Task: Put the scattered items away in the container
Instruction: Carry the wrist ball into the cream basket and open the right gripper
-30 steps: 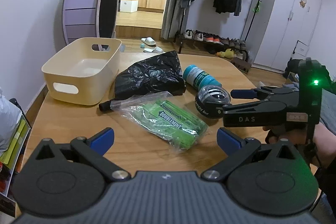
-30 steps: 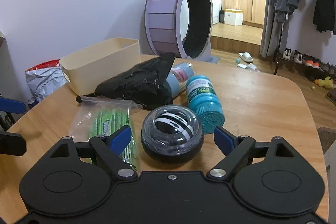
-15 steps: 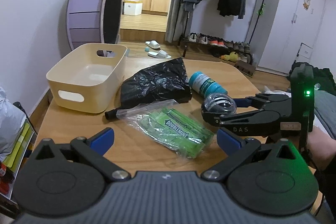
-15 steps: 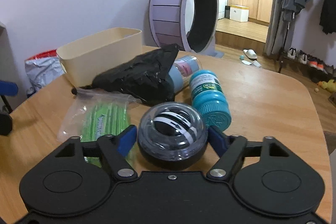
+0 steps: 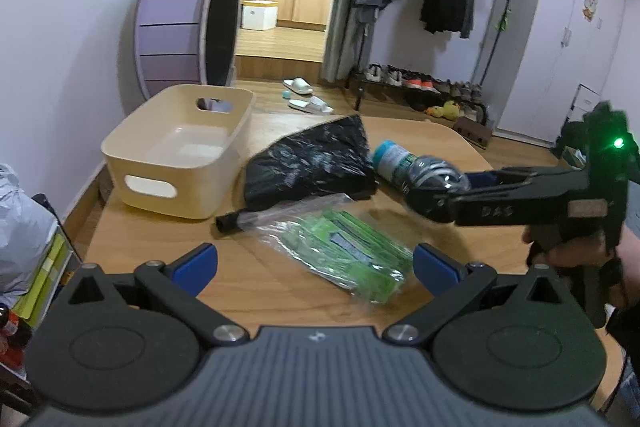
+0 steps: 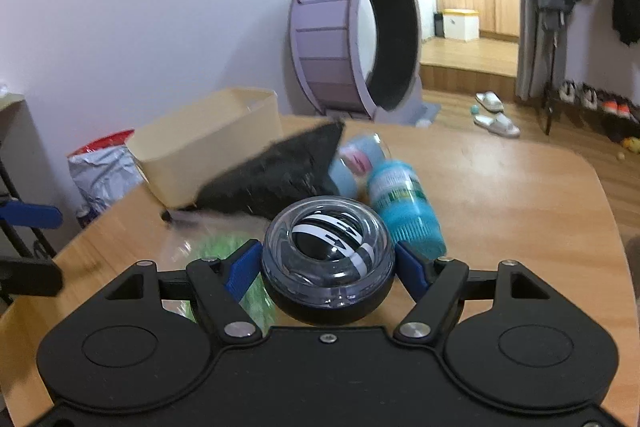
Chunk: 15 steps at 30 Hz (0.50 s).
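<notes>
bin (image 5: 176, 163): cream plastic tub at the far left of the desk (image 5: 256, 287), looks bare inside from here. Using it as the landmark for everything else.

left tool (image 5: 316, 267): blue pads wide apart, nothing between them. It hangs low at the near edge, tipped down a bit, nose toward the stuff right of the bin.

black bag (image 5: 312, 163): crumpled plastic just right of the bin, nearly touching its wall. Floppy and light I'd guess, so pinch a fold, not the whole lump.

gum packs (image 5: 348, 247): green sticks in a clear zip bag, right of the bin and nearer us than the black bag. Slippery film, soft, take it by an edge or across the middle.

teal bottle (image 6: 404, 203): lying on its side further right of the bin, past the black bag. Rigid, will probably roll if bumped. Another bluish container (image 6: 352, 163) sits half hidden behind the bag, can't tell what it is.

gyro ball (image 6: 328, 259): clear dome on a black base, well right of the bin and, going by the left view, lifted clear of the desk. Hard, smooth, round and probably hefty for its size, so it could squirt out unless gripped across the widest part.

right tool (image 6: 328, 263): clamped on the gyro ball, a pad on each side at the waist.

right hand (image 5: 576, 251): wrapped round the handle, tool reaching in from the far right, pointing toward the bin and angled slightly down.
</notes>
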Each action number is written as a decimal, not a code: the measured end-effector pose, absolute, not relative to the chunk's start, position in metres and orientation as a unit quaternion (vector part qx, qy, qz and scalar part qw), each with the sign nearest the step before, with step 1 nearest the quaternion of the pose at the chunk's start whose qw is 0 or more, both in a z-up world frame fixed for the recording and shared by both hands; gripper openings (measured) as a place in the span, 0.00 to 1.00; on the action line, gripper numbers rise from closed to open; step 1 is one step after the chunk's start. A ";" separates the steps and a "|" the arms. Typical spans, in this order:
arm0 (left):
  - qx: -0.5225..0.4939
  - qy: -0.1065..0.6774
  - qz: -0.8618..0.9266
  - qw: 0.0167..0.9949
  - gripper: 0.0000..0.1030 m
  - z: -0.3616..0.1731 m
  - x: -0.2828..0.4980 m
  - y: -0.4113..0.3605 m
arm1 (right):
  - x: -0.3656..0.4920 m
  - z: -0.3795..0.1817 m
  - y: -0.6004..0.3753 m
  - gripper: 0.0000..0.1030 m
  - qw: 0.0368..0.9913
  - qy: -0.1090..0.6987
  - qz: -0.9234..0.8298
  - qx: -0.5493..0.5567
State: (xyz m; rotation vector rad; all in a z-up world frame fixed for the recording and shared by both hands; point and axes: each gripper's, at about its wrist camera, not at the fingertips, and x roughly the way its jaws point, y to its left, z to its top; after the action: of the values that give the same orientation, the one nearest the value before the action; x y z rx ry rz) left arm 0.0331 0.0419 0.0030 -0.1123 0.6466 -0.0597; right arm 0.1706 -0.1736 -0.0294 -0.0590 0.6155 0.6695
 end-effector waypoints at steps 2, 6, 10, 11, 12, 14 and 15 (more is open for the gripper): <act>-0.056 0.314 -0.020 0.948 1.00 0.007 0.033 0.049 | 0.173 -0.019 -0.168 0.68 0.898 0.289 0.331 -0.026; -0.058 0.305 -0.001 0.951 1.00 0.016 0.035 0.068 | 0.187 0.000 -0.145 0.68 0.894 0.277 0.351 -0.032; -0.061 0.295 0.022 0.953 1.00 0.027 0.038 0.089 | 0.204 0.013 -0.114 0.68 0.887 0.272 0.372 -0.037; -0.060 0.293 0.032 0.954 1.00 0.031 0.040 0.094 | 0.208 0.016 -0.107 0.68 0.885 0.271 0.377 -0.037; -0.060 0.291 0.041 0.954 1.00 0.034 0.042 0.100 | 0.212 0.019 -0.099 0.68 0.883 0.270 0.382 -0.037; -0.065 0.287 0.054 0.954 1.00 0.040 0.047 0.111 | 0.219 0.023 -0.084 0.68 0.879 0.271 0.390 -0.039; -0.068 0.285 0.060 0.954 1.00 0.044 0.049 0.117 | 0.223 0.025 -0.076 0.68 0.877 0.270 0.394 -0.042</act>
State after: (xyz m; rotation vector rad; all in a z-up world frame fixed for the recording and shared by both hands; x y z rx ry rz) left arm 0.0490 0.1170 0.0436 -0.1379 0.5787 0.1211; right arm 0.2229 -0.0758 0.0249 -0.0872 0.5640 0.8226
